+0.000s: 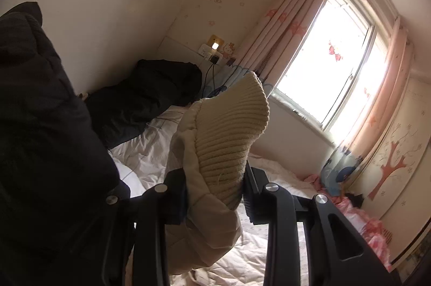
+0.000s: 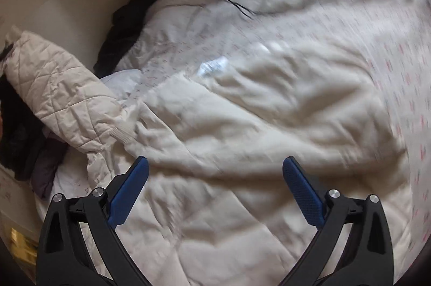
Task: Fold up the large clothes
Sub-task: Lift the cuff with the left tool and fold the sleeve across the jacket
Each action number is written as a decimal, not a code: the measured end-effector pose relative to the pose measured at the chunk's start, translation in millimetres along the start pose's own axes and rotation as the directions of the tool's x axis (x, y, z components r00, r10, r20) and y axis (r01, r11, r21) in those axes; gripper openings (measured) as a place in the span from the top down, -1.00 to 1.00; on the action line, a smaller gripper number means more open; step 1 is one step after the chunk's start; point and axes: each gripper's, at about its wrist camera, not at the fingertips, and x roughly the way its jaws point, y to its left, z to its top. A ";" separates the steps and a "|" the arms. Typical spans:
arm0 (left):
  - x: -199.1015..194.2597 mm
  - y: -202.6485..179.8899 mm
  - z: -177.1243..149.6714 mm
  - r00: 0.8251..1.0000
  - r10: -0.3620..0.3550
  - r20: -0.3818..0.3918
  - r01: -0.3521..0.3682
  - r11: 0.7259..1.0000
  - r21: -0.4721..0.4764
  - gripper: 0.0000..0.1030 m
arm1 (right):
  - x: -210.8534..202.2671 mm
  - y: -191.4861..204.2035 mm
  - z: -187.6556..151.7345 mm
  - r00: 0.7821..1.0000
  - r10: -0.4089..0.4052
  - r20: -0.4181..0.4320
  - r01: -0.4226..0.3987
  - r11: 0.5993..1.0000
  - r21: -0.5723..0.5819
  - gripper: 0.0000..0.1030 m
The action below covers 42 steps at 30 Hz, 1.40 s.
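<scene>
A cream quilted jacket lies spread over the bed in the right wrist view, its body point(image 2: 242, 110) crumpled and one sleeve point(image 2: 62, 86) stretched to the left. My right gripper point(image 2: 215, 160) hovers just above the jacket body, open, its blue pads wide apart with nothing between them. In the left wrist view my left gripper point(image 1: 212, 172) is shut on a ribbed knit cuff point(image 1: 229, 129) of the same jacket. The cuff is raised well above the bed, and quilted fabric point(image 1: 204, 237) hangs down below the jaws.
A black garment point(image 1: 145, 97) lies by the headboard wall, and another dark one point(image 1: 40, 124) fills the left edge. A bright window point(image 1: 336, 70) with pink curtains point(image 1: 291, 24) stands beyond the bed. Dark clothes point(image 2: 18, 129) are piled left of the sleeve. A charger cable point(image 1: 212, 75) hangs from the socket.
</scene>
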 end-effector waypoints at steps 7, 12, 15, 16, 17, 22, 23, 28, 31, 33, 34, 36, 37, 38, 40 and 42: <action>-19.4 9.4 2.9 1.000 -0.029 0.013 0.029 0.999 -0.020 0.37 | 140.3 88.2 44.9 0.963 -0.234 -0.132 0.213 0.965 -0.155 -0.86; -23.4 17.6 2.3 0.998 -0.060 0.013 0.061 0.997 -0.042 0.37 | 181.7 131.9 21.3 0.932 -0.309 -0.191 0.210 0.887 -0.410 -0.87; -20.8 14.7 3.6 0.996 -0.085 0.007 0.085 0.996 -0.027 0.37 | 140.2 106.9 43.9 0.971 -0.220 -0.089 0.195 0.954 -0.229 -0.88; -19.4 12.1 2.0 0.995 -0.097 0.004 0.097 0.995 -0.026 0.37 | 135.9 95.2 46.6 0.980 -0.143 -0.140 0.118 0.978 -0.170 -0.88; -18.9 11.4 0.7 0.994 -0.107 0.000 0.107 0.994 -0.028 0.37 | 132.1 87.1 46.8 0.980 -0.095 -0.175 0.072 0.989 -0.133 -0.88; -2.8 -25.3 -8.5 0.982 -0.182 -0.041 0.182 0.983 0.002 0.37 | 63.9 38.7 24.4 0.981 0.085 -0.176 -0.086 0.996 0.001 -0.88; 2.5 -35.6 -11.9 0.979 -0.198 -0.052 0.198 0.980 0.007 0.37 | 46.0 25.1 18.5 0.982 0.098 -0.164 -0.094 0.995 0.032 -0.88; 38.6 -97.5 -41.0 0.952 -0.280 -0.127 0.286 0.958 0.031 0.37 | -36.9 -49.1 -4.8 0.988 0.141 -0.062 -0.120 0.958 0.260 -0.88; 68.5 -133.3 -72.3 0.925 -0.327 -0.191 0.336 0.942 0.016 0.37 | -73.3 -93.8 -9.3 0.981 0.188 0.036 -0.187 0.899 0.397 -0.88; 94.8 -160.4 -101.1 0.901 -0.352 -0.252 0.365 0.931 0.003 0.37 | -82.6 -121.8 -9.4 0.970 0.225 0.092 -0.241 0.837 0.491 -0.88; 103.8 -169.3 -115.1 0.891 -0.360 -0.275 0.375 0.927 -0.001 0.37 | -86.6 -131.5 -9.8 0.972 0.209 0.107 -0.234 0.825 0.515 -0.88; 128.7 -190.8 -148.5 0.866 -0.370 -0.337 0.391 0.920 -0.005 0.37 | -91.8 -144.7 -9.6 0.971 0.205 0.126 -0.240 0.811 0.534 -0.88; 144.0 -201.7 -168.5 0.851 -0.370 -0.373 0.396 0.918 -0.008 0.37 | -92.3 -150.3 -10.1 0.967 0.215 0.135 -0.254 0.795 0.550 -0.88; 153.0 -205.1 -187.2 0.839 -0.369 -0.401 0.397 0.918 -0.013 0.37 | -93.9 -157.2 -11.2 0.961 0.229 0.154 -0.276 0.772 0.573 -0.88; 174.3 -215.1 -222.7 0.814 -0.358 -0.458 0.394 0.919 -0.018 0.37 | -95.6 -172.9 -14.8 0.944 0.264 0.196 -0.328 0.714 0.619 -0.88; 195.2 -223.3 -262.4 0.786 -0.340 -0.516 0.383 0.923 -0.025 0.36 | -97.5 -183.2 -20.9 0.932 0.288 0.221 -0.361 0.669 0.650 -0.88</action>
